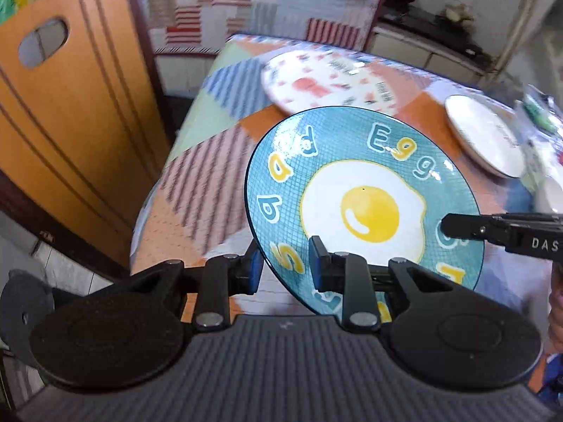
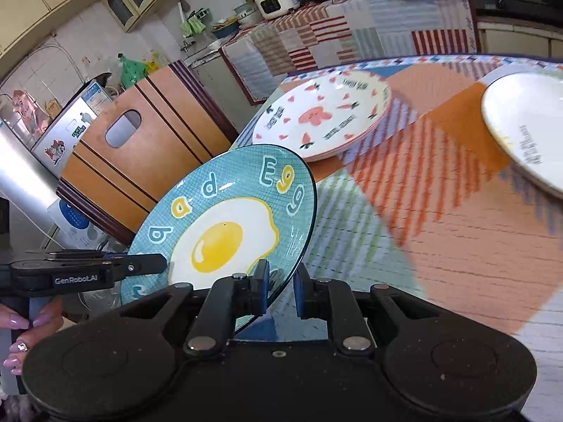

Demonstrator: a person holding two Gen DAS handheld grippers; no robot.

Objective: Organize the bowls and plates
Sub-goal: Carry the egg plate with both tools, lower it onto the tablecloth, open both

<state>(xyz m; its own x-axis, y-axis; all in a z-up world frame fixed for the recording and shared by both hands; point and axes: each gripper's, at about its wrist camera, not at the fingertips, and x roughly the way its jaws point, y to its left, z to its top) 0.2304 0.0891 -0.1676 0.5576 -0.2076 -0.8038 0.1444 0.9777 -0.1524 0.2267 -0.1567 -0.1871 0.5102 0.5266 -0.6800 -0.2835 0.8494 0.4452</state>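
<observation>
Both claws, left claw (image 1: 285, 267) and right claw (image 2: 279, 290), clench my egg plate (image 1: 362, 207) above the surface (image 2: 457, 246); pink-hearts plate (image 2: 320, 119) and white plate (image 2: 527, 123) remain unstacked.

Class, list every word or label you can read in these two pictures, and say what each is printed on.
"Egg": blue plate, above the fried egg.
"GenRobot.AI": left gripper.
"DAS", cut off by the picture edge: right gripper.
Pink-heart plate: black lettering, too blurred.
White plate: dark lettering, too blurred.
</observation>
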